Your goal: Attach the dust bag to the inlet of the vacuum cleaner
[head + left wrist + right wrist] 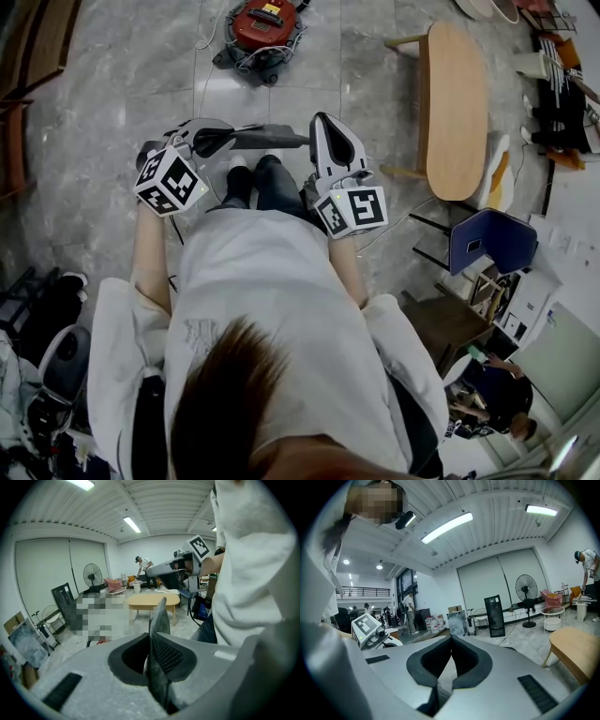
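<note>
Ahead of both claws: vacuum cleaner (263, 25), red, on the floor, well apart.
Right claw (451, 638): closed, empty.
Left claw (151, 638): nearly closed, pinching a thin grey sheet, probably the dust bag (160, 613); its length runs crosswise, not towards the vacuum cleaner.
Inlet: too small to make out.

Ceiling tube lights (446, 527) give even brightness; fisheye edges warp darkly.

Grey marble floor (112, 112) carries an oval wooden table (455, 103) and a blue chair (492, 241) under ceiling strip lights (446, 527).
</note>
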